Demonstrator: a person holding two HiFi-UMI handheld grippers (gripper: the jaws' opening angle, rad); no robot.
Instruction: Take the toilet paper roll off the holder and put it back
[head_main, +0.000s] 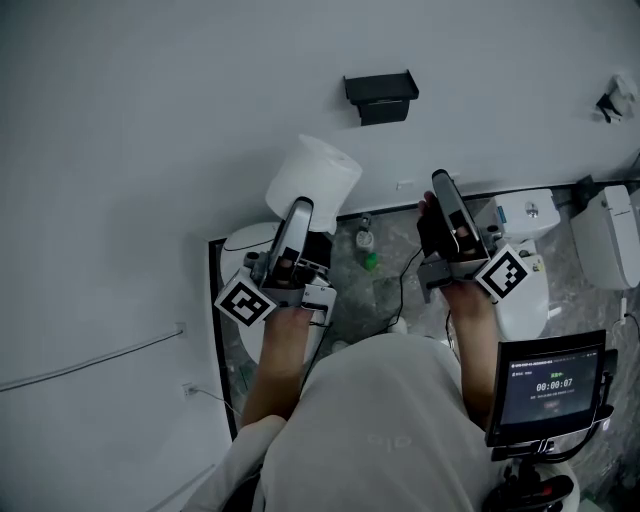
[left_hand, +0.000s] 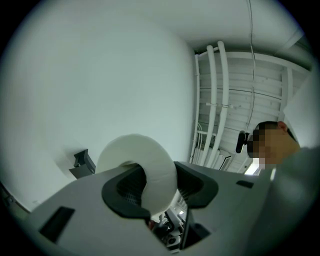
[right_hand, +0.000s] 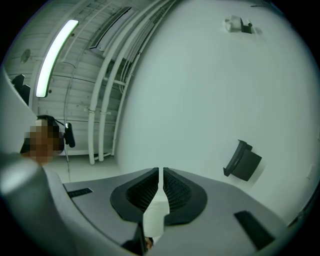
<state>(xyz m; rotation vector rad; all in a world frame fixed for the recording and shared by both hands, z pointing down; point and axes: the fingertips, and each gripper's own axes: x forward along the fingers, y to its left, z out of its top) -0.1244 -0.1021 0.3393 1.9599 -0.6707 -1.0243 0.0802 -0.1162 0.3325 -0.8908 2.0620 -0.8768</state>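
Currently the left gripper (head_main: 299, 207) pinches the toilet paper roll's (head_main: 313, 178) wall, below-left of the black wall holder (head_main: 380, 97); the right gripper (head_main: 441, 180), pressed together empty, sits below-right.

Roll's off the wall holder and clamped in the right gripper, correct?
Not the right one. The left gripper holds the toilet paper roll, and the left gripper view shows its jaws pressed on it. The right gripper has its jaws together with nothing between them. The roll is off the wall holder, as you said.
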